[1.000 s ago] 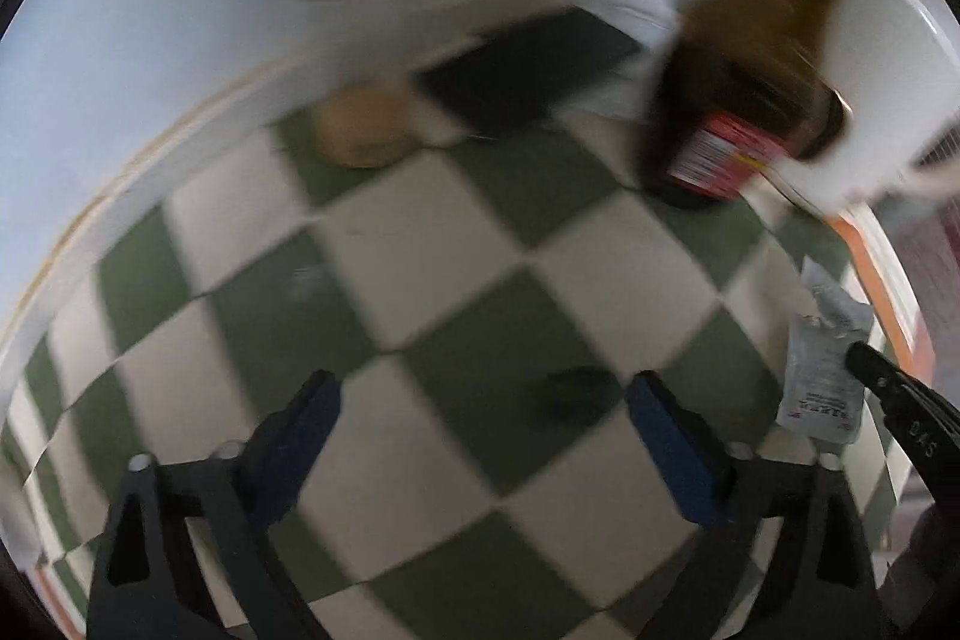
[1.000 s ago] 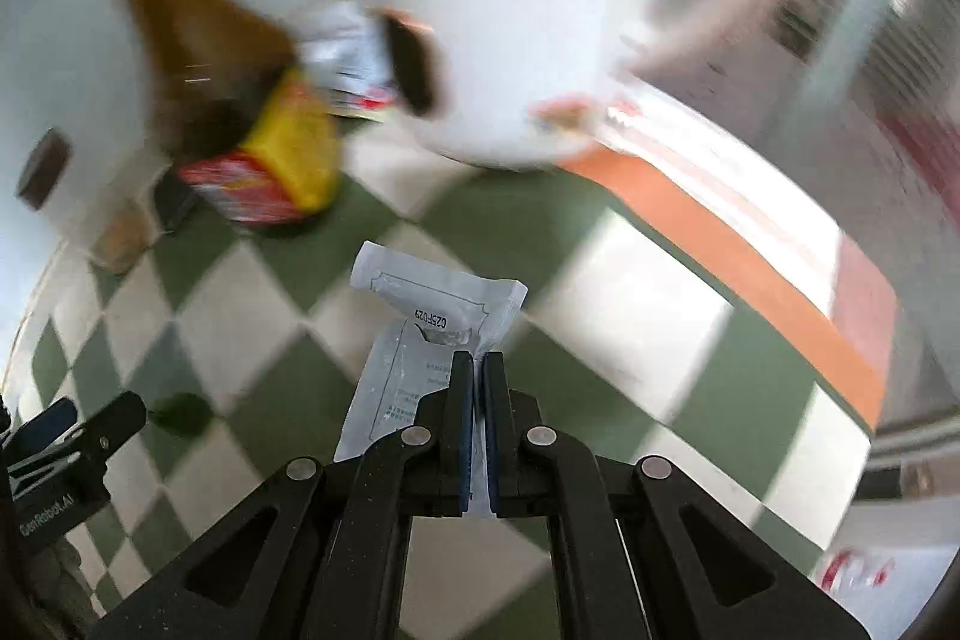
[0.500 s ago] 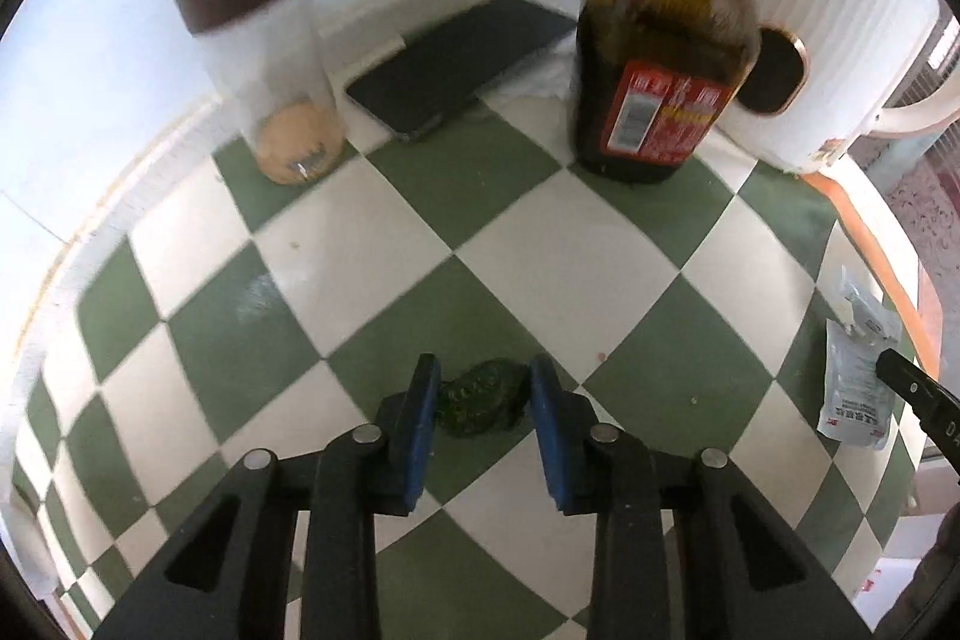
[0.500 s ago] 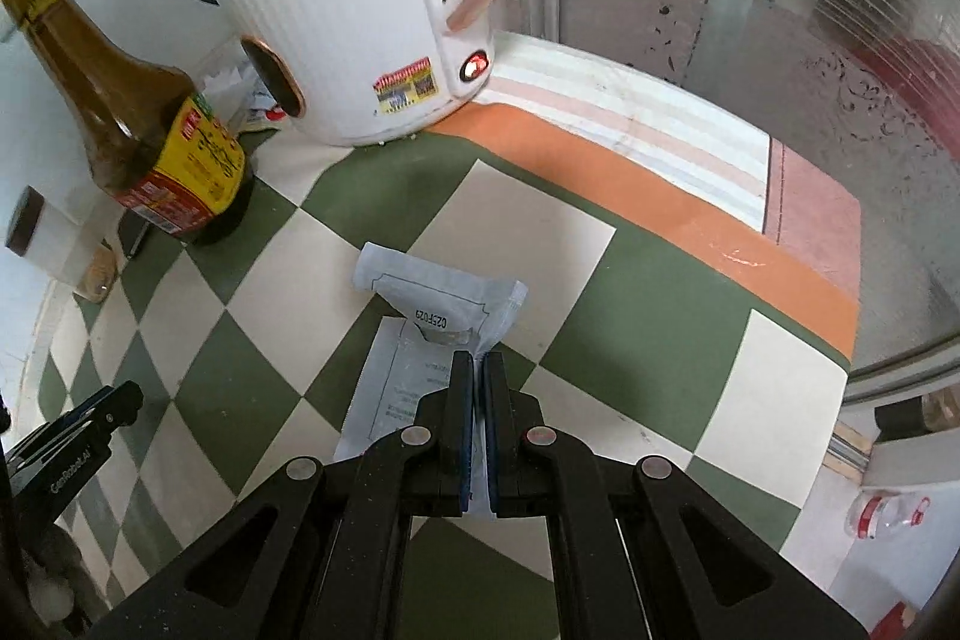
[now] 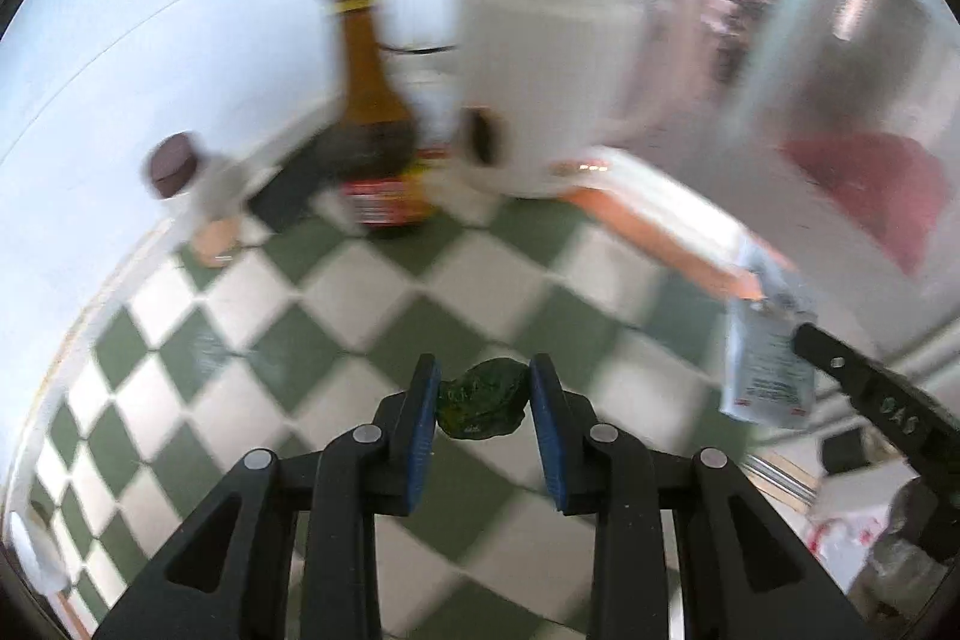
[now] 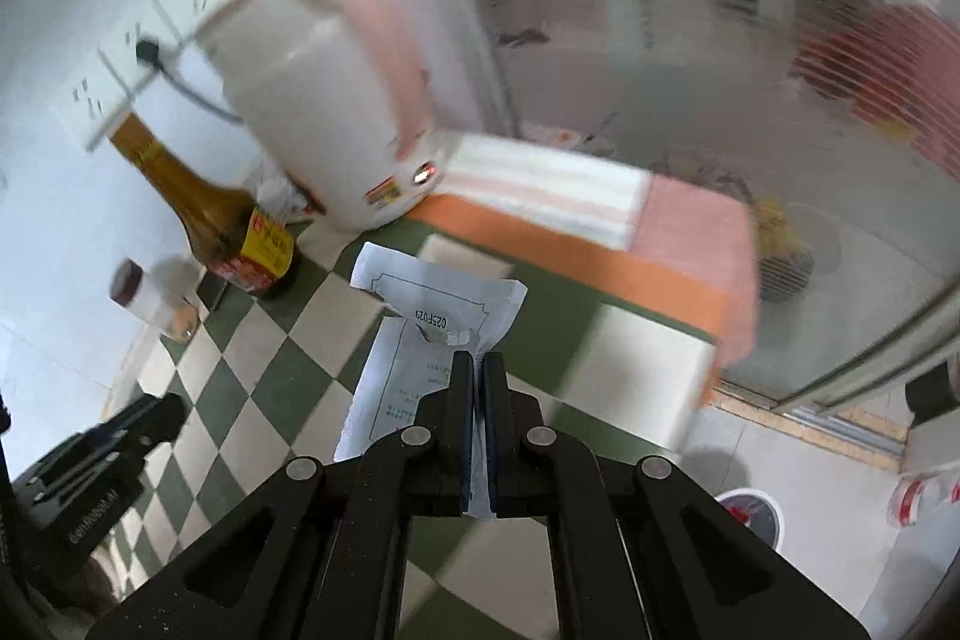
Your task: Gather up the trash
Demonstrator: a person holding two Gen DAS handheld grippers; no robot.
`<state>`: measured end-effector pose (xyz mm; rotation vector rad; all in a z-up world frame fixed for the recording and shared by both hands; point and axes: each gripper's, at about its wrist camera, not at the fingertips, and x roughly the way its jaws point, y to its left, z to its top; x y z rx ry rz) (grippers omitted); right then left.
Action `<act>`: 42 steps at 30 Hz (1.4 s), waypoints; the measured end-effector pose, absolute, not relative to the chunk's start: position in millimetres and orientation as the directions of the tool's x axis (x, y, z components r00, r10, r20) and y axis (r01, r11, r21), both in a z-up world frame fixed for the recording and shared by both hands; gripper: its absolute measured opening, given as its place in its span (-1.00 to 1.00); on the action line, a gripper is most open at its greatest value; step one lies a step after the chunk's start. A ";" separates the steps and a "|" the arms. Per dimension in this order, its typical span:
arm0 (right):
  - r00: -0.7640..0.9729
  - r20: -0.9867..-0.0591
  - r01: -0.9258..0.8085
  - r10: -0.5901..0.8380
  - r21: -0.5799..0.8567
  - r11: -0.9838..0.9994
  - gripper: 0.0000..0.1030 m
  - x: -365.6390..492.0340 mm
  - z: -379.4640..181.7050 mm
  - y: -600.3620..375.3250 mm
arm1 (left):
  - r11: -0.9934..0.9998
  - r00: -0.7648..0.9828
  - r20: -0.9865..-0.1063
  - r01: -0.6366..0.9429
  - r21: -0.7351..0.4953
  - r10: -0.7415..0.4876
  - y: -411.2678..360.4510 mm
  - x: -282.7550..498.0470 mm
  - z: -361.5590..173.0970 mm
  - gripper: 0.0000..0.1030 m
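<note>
Blue-padded left tongs (image 5: 483,400) pinched a crumpled green wrapper (image 5: 480,407), which I saw raised off the checkered surface (image 5: 336,340). My right tongs (image 6: 478,388), pressed together, gripped a white packet (image 6: 420,334) above it. Behind stood a bottle (image 5: 375,148) and kettle (image 5: 546,58).

The green wrapper (image 5: 480,406) looks crumpled and glossy, like thin foil. The white sachet (image 6: 420,340) is matt and creased, maybe paper or plastic. The brown bottle (image 6: 210,214) is shiny glass. The checkered cloth (image 5: 336,334) looks smooth with a slight sheen.
</note>
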<state>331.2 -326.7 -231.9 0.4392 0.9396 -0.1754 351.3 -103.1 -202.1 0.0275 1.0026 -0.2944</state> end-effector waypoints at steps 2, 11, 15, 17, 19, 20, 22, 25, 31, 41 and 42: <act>0.590 -0.807 0.375 0.023 0.300 0.877 -0.94 299.0 -229.1 -356.0 | 0.933 0.476 -0.830 0.331 -0.137 -0.291 -140.9 335.9 -193.2 -0.48; 0.450 -0.887 0.668 -0.102 0.258 0.698 -0.94 106.9 -305.4 -504.5 | 0.758 0.237 -0.868 0.616 -0.213 -0.437 -334.7 241.5 -223.0 -0.48; 0.353 -0.934 0.771 -0.056 0.257 0.582 -0.94 39.3 -405.7 -552.0 | 0.698 0.063 -0.919 0.670 -0.251 -0.390 -421.1 205.7 -324.7 -0.48; 0.308 -0.951 0.813 -0.006 0.260 0.521 -0.94 11.0 -479.6 -573.6 | 0.688 -0.012 -0.938 0.676 -0.262 -0.346 -451.0 194.9 -385.2 -0.48; 0.286 -0.957 0.843 0.055 0.279 0.460 -0.94 -9.0 -552.4 -590.9 | 0.694 -0.079 -0.958 0.673 -0.255 -0.275 -476.1 187.5 -457.2 -0.48; 0.278 -0.958 0.850 0.071 0.279 0.446 -0.94 -12.0 -577.1 -595.7 | 0.695 -0.111 -0.962 0.672 -0.257 -0.248 -486.9 184.9 -493.7 -0.48; 0.262 -0.959 0.860 0.104 0.281 0.426 -0.94 -19.6 -645.6 -608.1 | 0.693 -0.154 -0.970 0.679 -0.243 -0.189 -506.5 176.4 -558.3 -0.47; 0.244 -0.959 0.858 0.143 0.282 0.429 -0.93 -21.5 -719.9 -620.7 | 0.689 -0.201 -0.975 0.692 -0.213 -0.099 -530.2 161.5 -640.1 -0.44; 0.165 -0.968 0.849 0.189 0.237 0.472 -0.89 -14.1 -804.0 -638.8 | 0.664 -0.190 -0.981 0.738 -0.124 0.029 -550.5 135.1 -722.9 -0.37; 0.113 -0.984 0.796 0.138 0.173 0.580 1.00 -25.0 -740.8 -639.4 | 0.644 -0.002 -1.000 0.765 -0.001 0.000 -537.3 130.7 -655.1 0.94; 0.111 -0.987 0.792 0.120 0.161 0.589 1.00 -28.1 -724.2 -638.2 | 0.643 0.035 -0.999 0.765 0.020 -0.012 -533.6 128.0 -632.3 0.94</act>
